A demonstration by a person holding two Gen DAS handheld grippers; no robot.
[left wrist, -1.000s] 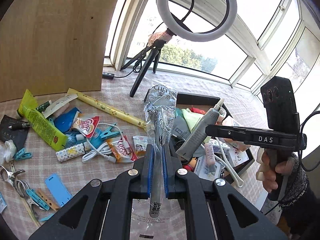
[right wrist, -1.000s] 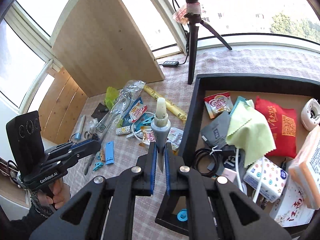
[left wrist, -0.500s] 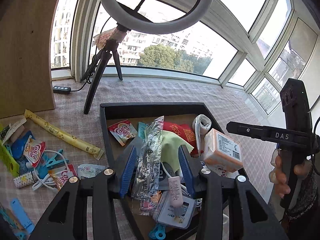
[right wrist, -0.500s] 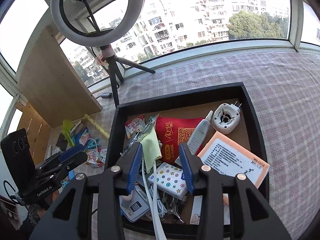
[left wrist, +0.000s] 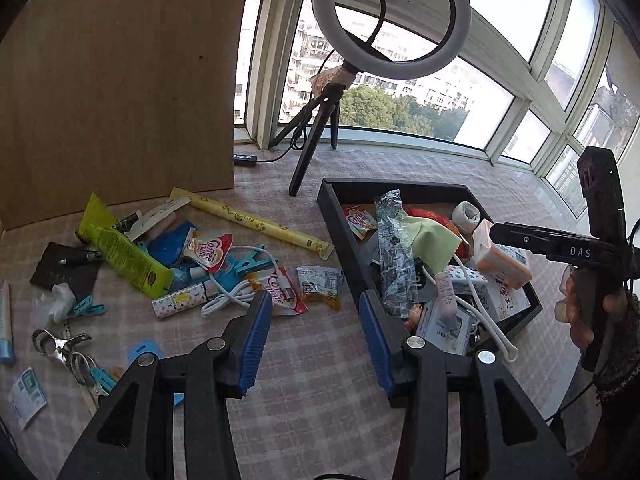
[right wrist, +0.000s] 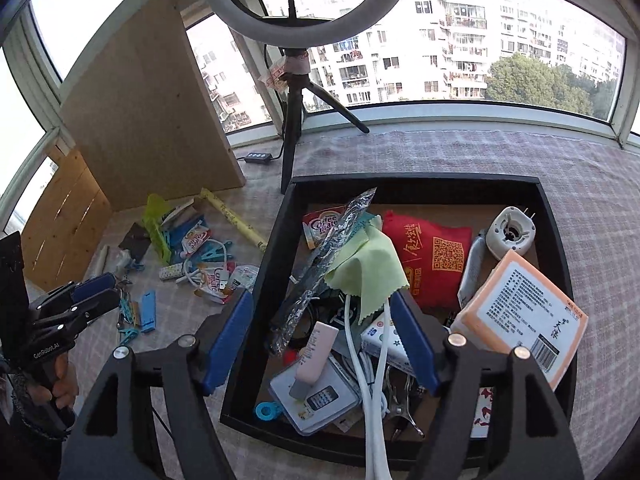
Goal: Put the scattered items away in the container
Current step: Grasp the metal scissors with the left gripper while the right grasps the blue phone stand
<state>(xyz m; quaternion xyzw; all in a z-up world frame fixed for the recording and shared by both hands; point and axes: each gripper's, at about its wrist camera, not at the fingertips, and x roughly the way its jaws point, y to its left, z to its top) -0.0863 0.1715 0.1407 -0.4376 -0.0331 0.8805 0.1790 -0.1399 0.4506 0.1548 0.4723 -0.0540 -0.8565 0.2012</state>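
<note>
Scattered stuff is split: the black tray (right wrist: 554,216) already holds the crinkly plastic bag (right wrist: 320,264), green cloth (right wrist: 368,264), red pouch (right wrist: 432,256) and grey tube (right wrist: 472,268), while sachets (left wrist: 208,248) and clips (left wrist: 248,260) sit loose on the desk (left wrist: 312,360). We've got our left claw (left wrist: 316,344) half open over the desk and our right claw (right wrist: 320,344) wide above the tray; both have just been opening, nothing between them.

Left gripper (left wrist: 316,340) fingers apart, empty, black tray (left wrist: 340,224) w/ clutter
</note>
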